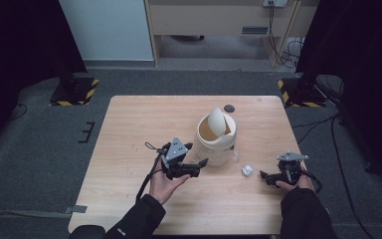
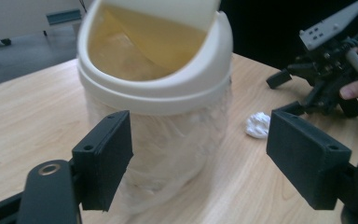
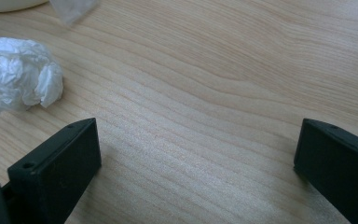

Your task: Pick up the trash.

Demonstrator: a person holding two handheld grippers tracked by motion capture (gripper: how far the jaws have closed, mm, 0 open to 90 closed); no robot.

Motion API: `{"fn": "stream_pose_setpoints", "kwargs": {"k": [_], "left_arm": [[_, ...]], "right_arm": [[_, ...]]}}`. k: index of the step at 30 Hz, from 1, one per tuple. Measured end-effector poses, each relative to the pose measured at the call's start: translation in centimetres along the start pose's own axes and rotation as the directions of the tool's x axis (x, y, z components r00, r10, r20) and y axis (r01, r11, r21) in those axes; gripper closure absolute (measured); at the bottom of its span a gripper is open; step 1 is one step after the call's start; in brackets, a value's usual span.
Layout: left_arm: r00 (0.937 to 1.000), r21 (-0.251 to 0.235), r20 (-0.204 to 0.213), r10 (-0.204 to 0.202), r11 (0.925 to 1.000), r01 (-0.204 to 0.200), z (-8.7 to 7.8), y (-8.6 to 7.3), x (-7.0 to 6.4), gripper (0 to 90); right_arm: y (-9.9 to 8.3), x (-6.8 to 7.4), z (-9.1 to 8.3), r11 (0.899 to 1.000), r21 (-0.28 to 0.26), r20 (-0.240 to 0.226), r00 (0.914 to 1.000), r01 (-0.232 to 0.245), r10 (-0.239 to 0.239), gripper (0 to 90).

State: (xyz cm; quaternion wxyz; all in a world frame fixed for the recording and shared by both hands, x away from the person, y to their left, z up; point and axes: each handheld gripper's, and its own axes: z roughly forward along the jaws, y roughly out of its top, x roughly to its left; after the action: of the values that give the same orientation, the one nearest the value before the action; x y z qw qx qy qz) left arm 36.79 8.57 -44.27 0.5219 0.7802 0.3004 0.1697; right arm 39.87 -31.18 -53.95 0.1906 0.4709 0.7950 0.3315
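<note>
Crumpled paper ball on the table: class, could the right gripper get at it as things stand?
Probably yes. The right gripper is open, and bare table separates it from the paper ball; nothing stands between.

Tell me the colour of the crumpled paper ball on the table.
White; the crumpled paper ball shows best in the right gripper view.

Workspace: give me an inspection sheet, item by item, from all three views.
Surface: wooden table, pale, bare grain.
Job's things: cream swing-lid bin with clear liner, flap tilted open; crumpled paper ball on the table beside it.
Clutter: small dark disc near the far edge.
Grippers: left gripper open, facing the bin; right gripper open, paper ball ahead of it, off to one side.
Cables: one trails from each gripper; more on the floor.
Surroundings: grey carpet, hazard-striped stand bases.
</note>
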Motion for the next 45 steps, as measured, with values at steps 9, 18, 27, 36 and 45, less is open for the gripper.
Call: {"fn": "stream_pose_setpoints", "kwargs": {"k": [9,18,27,36,45], "left_arm": [[0.9991,0.041,0.042,0.006,0.9991,-0.008,1.3,-1.1,-1.6,24.6],[0.9965,0.061,0.082,0.015,0.998,-0.02,3.0,-1.2,-3.3,26.4],[0.9943,0.07,0.104,0.021,0.9971,-0.028,4.5,-1.4,-4.7,28.0],[0.9924,0.084,0.122,0.01,0.9963,-0.02,6.4,-1.8,-5.4,29.1],[0.9906,0.112,0.131,0.039,0.9923,-0.054,8.5,-2.2,-6.3,29.8]], "right_arm": [[0.0,0.0,0.0,1.0,0.002,0.0,1.0,0.0,0.0,0.7],[0.0,0.0,0.0,1.0,0.002,-0.001,1.0,0.001,-0.001,0.7],[0.0,0.0,0.0,1.0,0.001,0.0,1.0,0.0,0.0,0.7],[0.0,0.0,0.0,1.0,0.002,-0.001,1.0,0.001,-0.001,0.7],[0.0,0.0,0.0,1.0,0.002,-0.001,1.0,0.0,0.0,0.7]]}}
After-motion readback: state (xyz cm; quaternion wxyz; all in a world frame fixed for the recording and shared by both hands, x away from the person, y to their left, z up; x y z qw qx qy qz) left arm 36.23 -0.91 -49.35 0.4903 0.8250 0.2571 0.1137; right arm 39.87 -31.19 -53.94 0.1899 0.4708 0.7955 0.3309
